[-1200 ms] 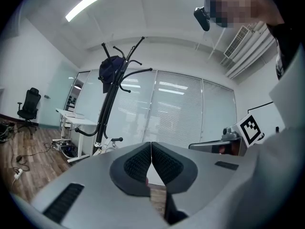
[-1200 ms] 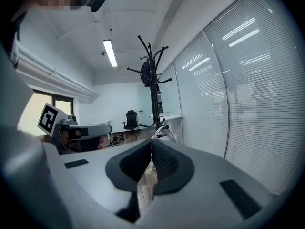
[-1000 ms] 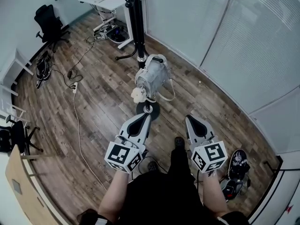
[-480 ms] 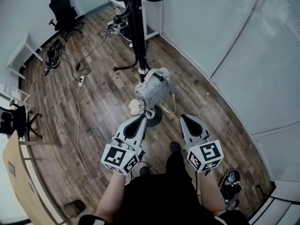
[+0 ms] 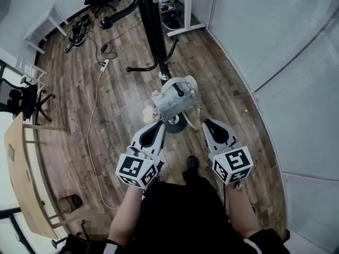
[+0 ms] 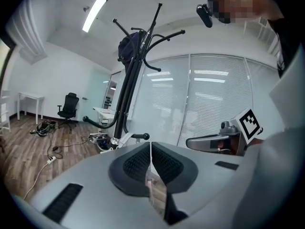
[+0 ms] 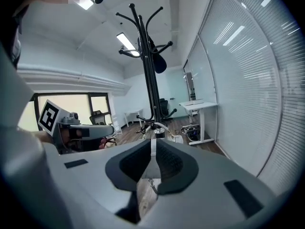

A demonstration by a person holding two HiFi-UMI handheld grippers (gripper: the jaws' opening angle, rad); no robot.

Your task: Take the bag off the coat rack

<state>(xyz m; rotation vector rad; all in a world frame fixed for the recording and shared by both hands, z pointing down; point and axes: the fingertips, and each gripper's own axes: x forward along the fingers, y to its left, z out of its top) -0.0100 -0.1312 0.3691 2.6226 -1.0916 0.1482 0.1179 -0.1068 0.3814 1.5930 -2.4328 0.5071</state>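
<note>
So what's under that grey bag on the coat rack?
The rack's dark round base, standing on the wood floor. The bag covers part of it, so that part can't be seen.

The room was brightly and evenly lit. A ceiling strip light (image 6: 94, 14) glowed at the upper left of the left gripper view, and a second strip light (image 7: 125, 42) at upper centre of the right gripper view. Reflections streaked the glass wall (image 6: 209, 87). Shadows on the wood floor (image 5: 116, 105) were faint. Every view bowed at its edges, and both gripper views darkened at the corners.
</note>
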